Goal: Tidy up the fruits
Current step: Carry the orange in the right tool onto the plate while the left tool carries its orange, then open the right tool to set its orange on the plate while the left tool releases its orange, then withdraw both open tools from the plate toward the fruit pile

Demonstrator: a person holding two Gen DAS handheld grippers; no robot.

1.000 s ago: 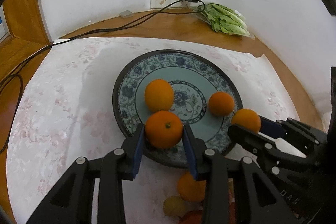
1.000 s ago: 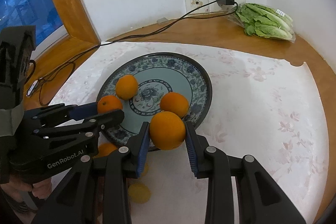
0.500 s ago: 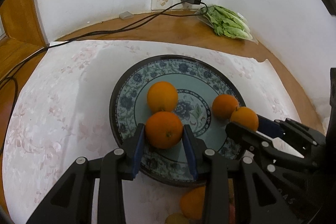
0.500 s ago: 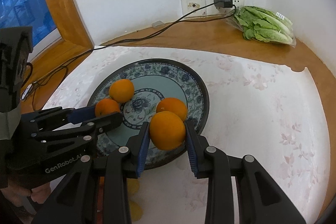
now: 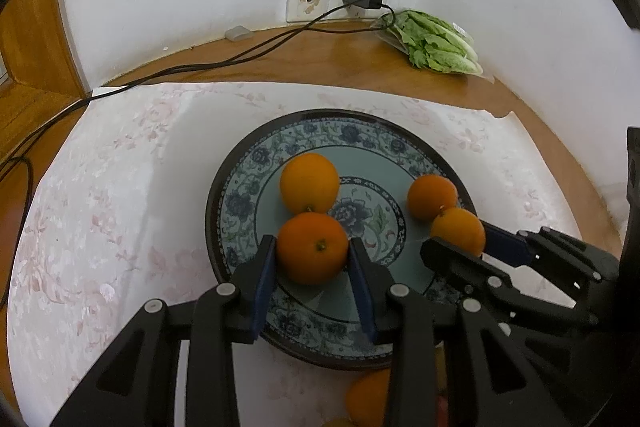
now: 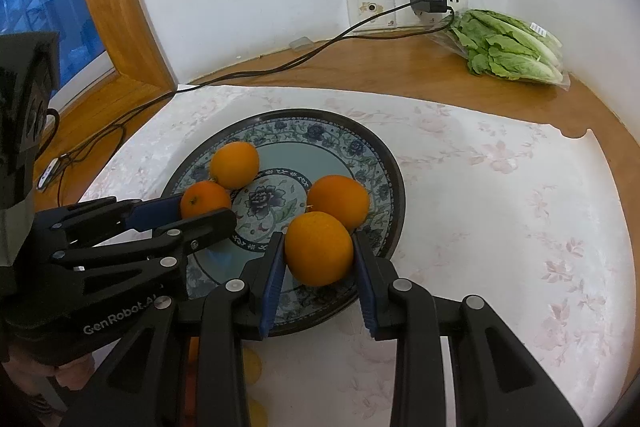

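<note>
A blue floral plate [image 5: 240, 203] [image 6: 384, 163] lies on a white cloth. Two oranges rest on it, one at its left [image 5: 309, 182] [image 6: 234, 164] and one at its right [image 5: 431, 196] [image 6: 338, 199]. My left gripper [image 5: 313, 259] [image 6: 200, 209] is shut on a darker orange [image 5: 312, 247] [image 6: 205, 199] over the plate's near part. My right gripper [image 6: 318, 254] [image 5: 456, 243] is shut on another orange [image 6: 319, 247] [image 5: 457, 231] over the plate's right side, next to the right-hand orange.
More fruit lies on the cloth below the plate's near rim [image 5: 366, 397] [image 6: 252, 365], partly hidden by the fingers. A bag of lettuce [image 5: 434, 43] [image 6: 508, 47] lies by the wall. A charger cable [image 5: 224, 61] crosses the wooden sill.
Both grippers have carried their oranges forward from the plate's near rim to over the plate. The loose fruit behind has slid out of view.
</note>
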